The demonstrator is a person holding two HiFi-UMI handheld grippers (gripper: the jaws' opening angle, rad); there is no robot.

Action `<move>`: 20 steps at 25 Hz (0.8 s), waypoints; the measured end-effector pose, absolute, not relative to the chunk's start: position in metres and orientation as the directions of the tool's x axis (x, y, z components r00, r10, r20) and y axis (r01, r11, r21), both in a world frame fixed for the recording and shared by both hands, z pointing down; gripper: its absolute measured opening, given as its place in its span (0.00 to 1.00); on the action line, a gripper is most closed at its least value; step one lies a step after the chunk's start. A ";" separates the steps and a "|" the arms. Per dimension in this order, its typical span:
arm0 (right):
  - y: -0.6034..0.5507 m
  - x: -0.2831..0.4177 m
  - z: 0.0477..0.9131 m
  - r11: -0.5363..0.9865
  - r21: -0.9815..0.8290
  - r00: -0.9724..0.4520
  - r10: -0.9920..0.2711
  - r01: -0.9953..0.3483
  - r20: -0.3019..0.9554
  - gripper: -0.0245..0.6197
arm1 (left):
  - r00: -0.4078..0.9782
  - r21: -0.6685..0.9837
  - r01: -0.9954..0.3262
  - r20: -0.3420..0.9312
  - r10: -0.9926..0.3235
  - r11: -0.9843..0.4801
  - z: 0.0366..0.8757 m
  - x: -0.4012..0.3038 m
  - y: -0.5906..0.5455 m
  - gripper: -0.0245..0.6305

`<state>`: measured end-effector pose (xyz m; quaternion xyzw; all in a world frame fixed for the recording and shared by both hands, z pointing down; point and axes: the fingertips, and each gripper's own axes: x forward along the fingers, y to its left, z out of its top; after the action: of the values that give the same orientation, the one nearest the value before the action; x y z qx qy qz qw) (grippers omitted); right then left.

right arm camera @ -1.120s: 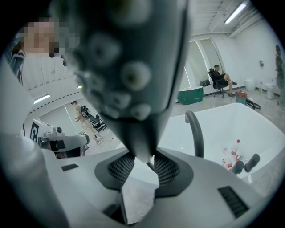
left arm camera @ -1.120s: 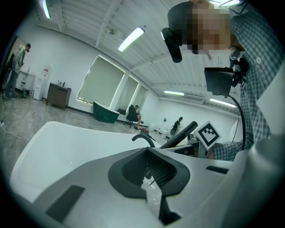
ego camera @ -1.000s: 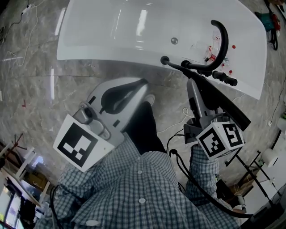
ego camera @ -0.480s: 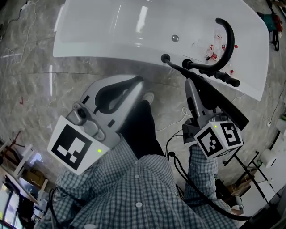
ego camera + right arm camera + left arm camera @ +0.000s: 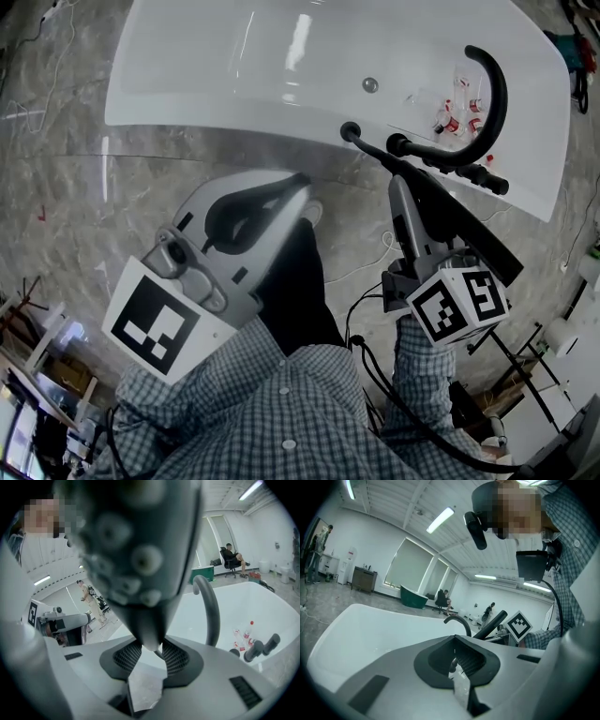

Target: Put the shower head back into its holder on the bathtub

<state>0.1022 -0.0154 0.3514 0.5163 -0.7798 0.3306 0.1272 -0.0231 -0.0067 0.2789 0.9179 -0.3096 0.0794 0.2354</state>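
Note:
The white bathtub (image 5: 234, 66) lies across the top of the head view. On its near rim is a round black fitting (image 5: 350, 130), apparently the holder. My right gripper (image 5: 401, 183) is shut on the narrow neck of the black shower head (image 5: 469, 225). The shower head's thin end reaches the fitting; whether it sits inside I cannot tell. In the right gripper view the nozzle face (image 5: 136, 550) looms over the jaws (image 5: 150, 651). My left gripper (image 5: 302, 183) hangs shut and empty over the floor, short of the rim. The left gripper view shows those jaws (image 5: 454, 639) closed.
A curved black faucet spout (image 5: 492, 94) with side handles (image 5: 487, 178) stands on the rim right of the fitting. Small red-capped bottles (image 5: 450, 117) lie in the tub. A dark trouser leg (image 5: 295, 272) and marble floor (image 5: 75, 206) are below. Cables (image 5: 375, 375) trail by the right gripper.
Hardly anything: the head camera has drifted, so the tub sits slightly lower and further right. The right gripper still holds the shower head with its thin end at the fitting.

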 end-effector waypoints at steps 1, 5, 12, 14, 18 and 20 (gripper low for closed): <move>-0.015 0.102 0.353 0.252 -0.379 -0.435 -0.718 -0.890 0.544 0.25 | 0.797 0.383 -0.604 0.294 -0.528 -0.699 0.280 -0.023 -0.006 0.05; -0.015 0.100 0.363 0.257 -0.370 -0.435 -0.704 -0.893 0.561 0.25 | 0.799 0.388 -0.602 0.303 -0.520 -0.698 0.289 -0.024 -0.007 0.05; -0.021 0.098 0.384 0.241 -0.399 -0.442 -0.703 -0.885 0.557 0.25 | 0.800 0.399 -0.599 0.324 -0.504 -0.694 0.312 -0.021 -0.010 0.05; -0.025 0.096 0.386 0.258 -0.383 -0.446 -0.695 -0.887 0.564 0.25 | 0.801 0.402 -0.599 0.327 -0.502 -0.693 0.316 -0.021 -0.010 0.05; -0.029 0.095 0.394 0.261 -0.378 -0.445 -0.693 -0.888 0.568 0.25 | 0.801 0.407 -0.599 0.327 -0.502 -0.690 0.322 -0.021 -0.010 0.05; -0.029 0.096 0.399 0.258 -0.379 -0.444 -0.693 -0.889 0.569 0.25 | 0.802 0.409 -0.596 0.332 -0.496 -0.691 0.327 -0.020 -0.009 0.05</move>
<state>0.0959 -0.0294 0.3992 0.5070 -0.7797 0.3374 0.1454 -0.0198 -0.0094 0.3274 0.9143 -0.2987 0.0981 0.2555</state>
